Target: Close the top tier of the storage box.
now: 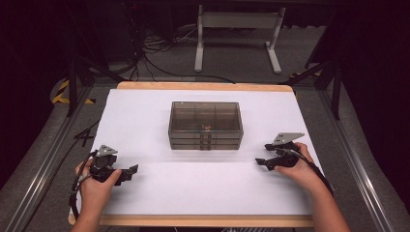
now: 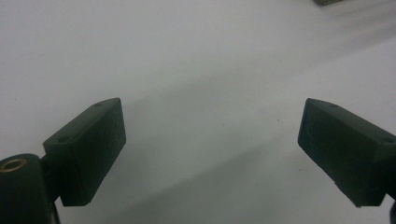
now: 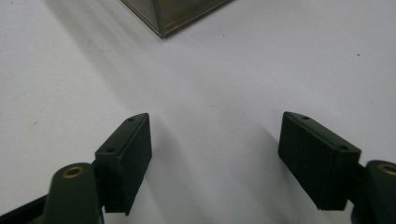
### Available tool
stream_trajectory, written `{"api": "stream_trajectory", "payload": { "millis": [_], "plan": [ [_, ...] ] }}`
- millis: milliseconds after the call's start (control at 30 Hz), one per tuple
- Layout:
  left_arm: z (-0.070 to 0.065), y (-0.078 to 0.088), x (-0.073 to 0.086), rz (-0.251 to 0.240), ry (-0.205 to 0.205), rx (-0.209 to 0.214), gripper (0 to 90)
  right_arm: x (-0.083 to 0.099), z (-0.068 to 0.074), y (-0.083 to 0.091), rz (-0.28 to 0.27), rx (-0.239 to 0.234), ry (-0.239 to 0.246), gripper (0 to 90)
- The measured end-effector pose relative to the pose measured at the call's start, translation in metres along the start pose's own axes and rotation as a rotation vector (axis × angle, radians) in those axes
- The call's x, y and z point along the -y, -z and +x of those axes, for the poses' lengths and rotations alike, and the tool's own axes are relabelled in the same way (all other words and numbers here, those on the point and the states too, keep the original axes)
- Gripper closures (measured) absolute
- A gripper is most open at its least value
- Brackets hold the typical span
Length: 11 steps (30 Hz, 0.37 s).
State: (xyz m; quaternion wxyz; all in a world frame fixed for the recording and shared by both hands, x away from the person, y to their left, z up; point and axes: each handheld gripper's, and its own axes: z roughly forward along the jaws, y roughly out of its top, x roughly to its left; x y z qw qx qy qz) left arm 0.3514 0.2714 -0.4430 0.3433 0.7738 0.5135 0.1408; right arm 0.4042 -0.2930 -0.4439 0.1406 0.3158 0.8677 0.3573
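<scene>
A smoky see-through box with stacked drawers (image 1: 205,125) stands at the middle of the white table top (image 1: 145,111); a small orange item shows inside it. My left gripper (image 1: 129,171) rests near the front left, held in a hand, jaws wide apart over bare white surface (image 2: 210,140). My right gripper (image 1: 263,154) lies at the right, also held, jaws wide apart and pointing toward the box. In the right gripper view, a corner of the box (image 3: 175,11) sits at the top, beyond the empty gap of the right gripper (image 3: 215,149).
The table has a wooden edge (image 1: 203,220) along the front and back. Behind it stand a white frame (image 1: 237,34) and loose cables (image 1: 154,48) on the grey floor. Metal rails run along both sides.
</scene>
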Motion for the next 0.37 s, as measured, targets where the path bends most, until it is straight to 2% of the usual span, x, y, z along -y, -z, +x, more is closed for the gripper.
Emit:
{"api": "stream_trajectory", "payload": {
  "millis": [100,367],
  "plan": [
    [-0.0008,0.0,0.0,-0.002,0.003,-0.001,8.6,0.0038,0.0006,-0.0002,-0.026,-0.004,0.008,22.8],
    [-0.0003,0.0004,0.0,0.001,0.002,-0.001,8.5,0.0021,0.0027,-0.0013,-0.017,0.003,0.011,21.4]
  ]
}}
